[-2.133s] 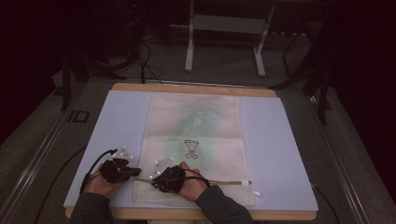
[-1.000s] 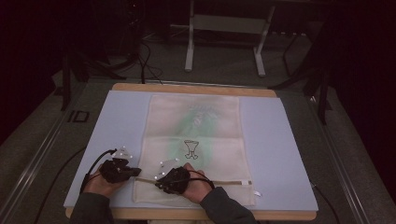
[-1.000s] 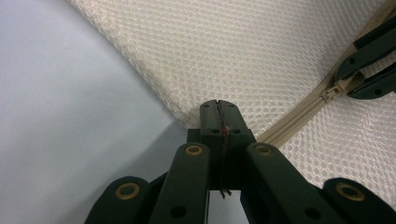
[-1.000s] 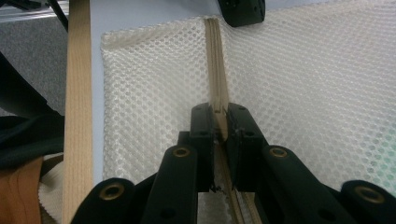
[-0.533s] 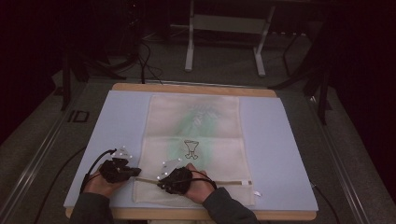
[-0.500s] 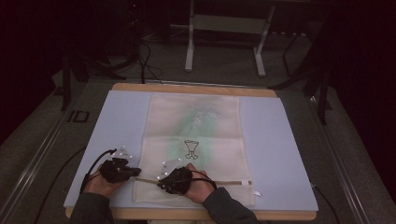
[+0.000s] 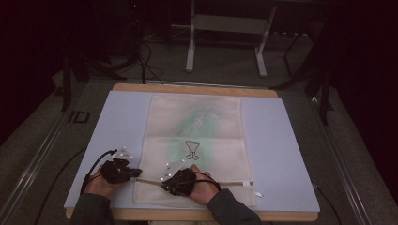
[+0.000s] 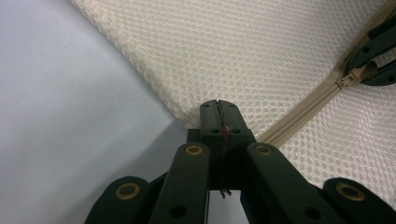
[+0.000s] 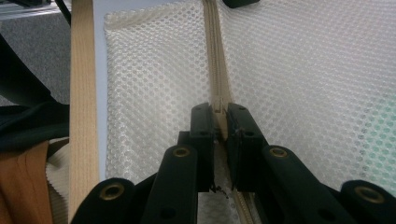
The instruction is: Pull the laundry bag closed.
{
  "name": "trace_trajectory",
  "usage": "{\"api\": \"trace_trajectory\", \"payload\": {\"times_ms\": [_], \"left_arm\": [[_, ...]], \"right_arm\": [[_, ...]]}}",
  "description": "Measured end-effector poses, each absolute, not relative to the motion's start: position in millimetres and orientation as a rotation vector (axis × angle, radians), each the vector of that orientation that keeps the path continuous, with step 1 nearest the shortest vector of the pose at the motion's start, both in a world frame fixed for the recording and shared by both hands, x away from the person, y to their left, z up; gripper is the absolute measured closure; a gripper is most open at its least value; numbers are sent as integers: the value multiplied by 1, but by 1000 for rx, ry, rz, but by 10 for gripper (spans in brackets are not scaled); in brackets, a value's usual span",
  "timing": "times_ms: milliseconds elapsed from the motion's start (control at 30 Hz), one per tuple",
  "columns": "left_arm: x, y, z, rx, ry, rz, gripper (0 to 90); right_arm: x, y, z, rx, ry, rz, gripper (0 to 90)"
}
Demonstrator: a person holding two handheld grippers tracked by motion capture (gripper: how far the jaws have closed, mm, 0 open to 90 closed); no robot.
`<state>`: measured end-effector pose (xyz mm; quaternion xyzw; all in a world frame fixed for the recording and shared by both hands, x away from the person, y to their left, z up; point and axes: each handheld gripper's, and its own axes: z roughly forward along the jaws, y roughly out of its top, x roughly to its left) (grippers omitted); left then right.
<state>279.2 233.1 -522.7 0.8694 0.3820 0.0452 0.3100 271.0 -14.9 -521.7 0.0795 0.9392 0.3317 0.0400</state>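
Note:
A cream mesh bag (image 7: 195,126) with a green item and a goblet print inside lies flat on the blue mat (image 7: 286,150). A beige zipper (image 7: 230,183) runs across the bag's near end. My left gripper (image 7: 137,173) is shut on the bag's left edge where the zipper ends (image 8: 218,109). My right gripper (image 7: 165,183) sits on the zipper line a little to the right. It is shut on the zipper pull (image 9: 219,111), with the zipper tape (image 9: 214,56) running away ahead. In the left gripper view, the pull (image 8: 348,80) sits between the right gripper's jaws.
The mat covers a wooden table (image 7: 187,87) whose front edge (image 9: 83,116) is near my hands. A metal stand (image 7: 225,28) and cables (image 7: 145,61) are on the floor behind. Bare mat lies on both sides of the bag.
My right gripper has slid a short way right along the zipper. The left gripper has stayed at the bag's left edge.

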Motion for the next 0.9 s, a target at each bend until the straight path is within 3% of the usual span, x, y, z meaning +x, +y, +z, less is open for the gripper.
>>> {"api": "trace_trajectory", "payload": {"times_ms": [900], "left_arm": [[279,233,-523,2297,1011,118,900]], "right_arm": [[269,-27,-520,259,2873,1008,822]]}}
